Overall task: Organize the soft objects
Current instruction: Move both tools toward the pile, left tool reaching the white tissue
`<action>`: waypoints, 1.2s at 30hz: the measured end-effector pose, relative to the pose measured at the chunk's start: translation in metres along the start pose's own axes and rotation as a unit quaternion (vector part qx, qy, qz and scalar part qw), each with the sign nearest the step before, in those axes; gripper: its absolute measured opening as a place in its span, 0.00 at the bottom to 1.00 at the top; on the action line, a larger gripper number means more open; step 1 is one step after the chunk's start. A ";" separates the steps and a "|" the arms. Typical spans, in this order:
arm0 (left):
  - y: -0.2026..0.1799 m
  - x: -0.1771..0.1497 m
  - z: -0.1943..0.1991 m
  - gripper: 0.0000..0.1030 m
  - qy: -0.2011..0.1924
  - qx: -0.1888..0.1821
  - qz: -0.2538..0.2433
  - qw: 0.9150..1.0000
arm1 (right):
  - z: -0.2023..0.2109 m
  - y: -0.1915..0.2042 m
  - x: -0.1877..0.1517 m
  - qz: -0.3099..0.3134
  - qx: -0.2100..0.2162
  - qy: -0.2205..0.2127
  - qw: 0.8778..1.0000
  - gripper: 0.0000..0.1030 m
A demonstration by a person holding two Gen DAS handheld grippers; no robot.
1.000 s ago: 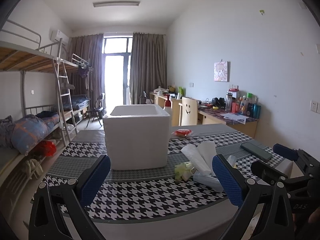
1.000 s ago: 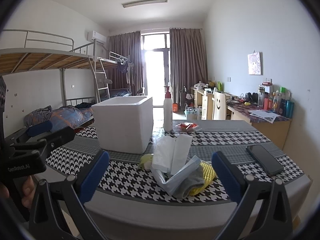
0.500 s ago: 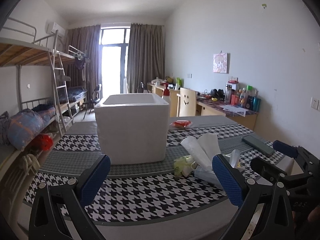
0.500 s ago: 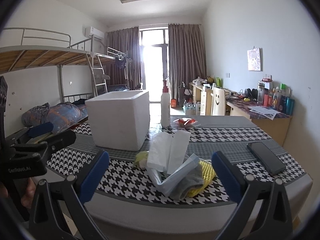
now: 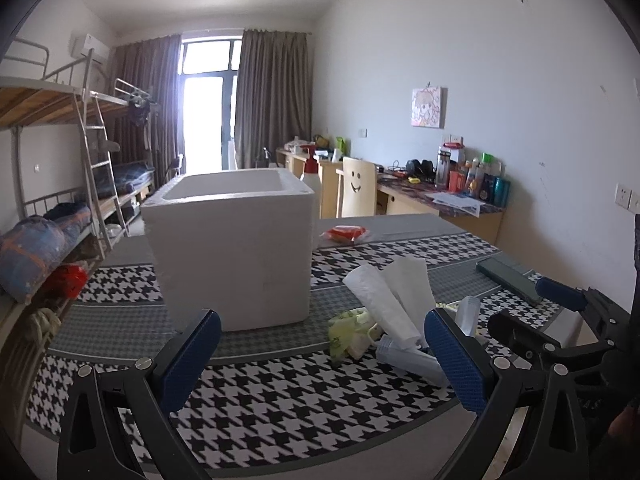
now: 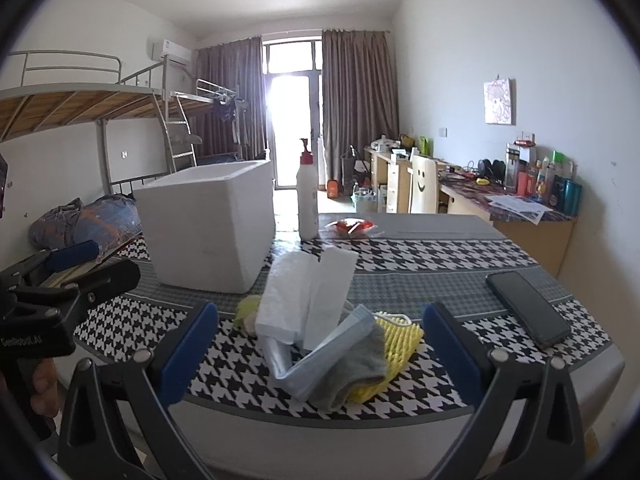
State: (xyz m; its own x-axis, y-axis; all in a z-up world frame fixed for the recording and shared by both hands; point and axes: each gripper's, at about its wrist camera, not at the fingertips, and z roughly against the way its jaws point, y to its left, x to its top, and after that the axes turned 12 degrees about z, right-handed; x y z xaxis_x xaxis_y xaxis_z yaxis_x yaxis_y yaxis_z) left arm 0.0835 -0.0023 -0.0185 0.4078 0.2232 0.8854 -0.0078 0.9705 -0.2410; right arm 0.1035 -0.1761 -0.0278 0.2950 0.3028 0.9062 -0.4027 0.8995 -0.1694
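— What takes up the most room on the table (image 6: 400, 236)?

— The houndstooth cloth (image 5: 280, 396) covers nearly all of it, and the biggest thing on it is the white foam box (image 5: 234, 248), open at the top, standing toward the far left.

— And the soft things?

— They lie in one heap near the front edge, to the right of the box and apart from it. Tallest are the white foam sheets (image 6: 308, 296), leaning upright. Against them rests a pale blue packet (image 6: 332, 350), with a grey cloth (image 6: 358, 368) draped over a yellow foam net (image 6: 400, 330) on its right side. A yellow-green crumpled bag (image 5: 348, 330) sits at the heap's left (its make cannot be told).

— Where are the grippers?

— Both hang at the near edge, above the cloth. The left gripper (image 5: 320, 354) faces the box, its blue pads spread wide with nothing between them. The right gripper (image 6: 320, 346) faces the heap, its pads equally wide apart and touching nothing.

— Anything else on the cloth?

— A white pump bottle (image 6: 307, 196) stands behind the box, a dark phone (image 6: 528, 308) lies flat at the right, and a small red packet (image 6: 350, 227) sits toward the far edge.
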 end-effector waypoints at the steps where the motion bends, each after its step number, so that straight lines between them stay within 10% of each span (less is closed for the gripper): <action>1: -0.002 0.000 -0.003 0.99 0.003 -0.001 -0.001 1.000 | -0.002 0.000 0.000 0.000 0.000 0.002 1.000 1.00; 36: -0.047 -0.007 -0.114 0.78 0.147 -0.047 -0.001 0.988 | -0.037 -0.041 -0.019 -0.023 -0.006 0.057 0.998 1.00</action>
State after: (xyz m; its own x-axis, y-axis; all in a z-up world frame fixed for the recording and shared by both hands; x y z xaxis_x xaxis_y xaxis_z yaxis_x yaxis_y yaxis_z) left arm 0.1847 -0.0594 -0.0584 0.6549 0.1722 0.7358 0.0725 0.9549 -0.2880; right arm 0.1469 -0.2073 -0.0529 0.4107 0.2938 0.8631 -0.3759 0.9170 -0.1332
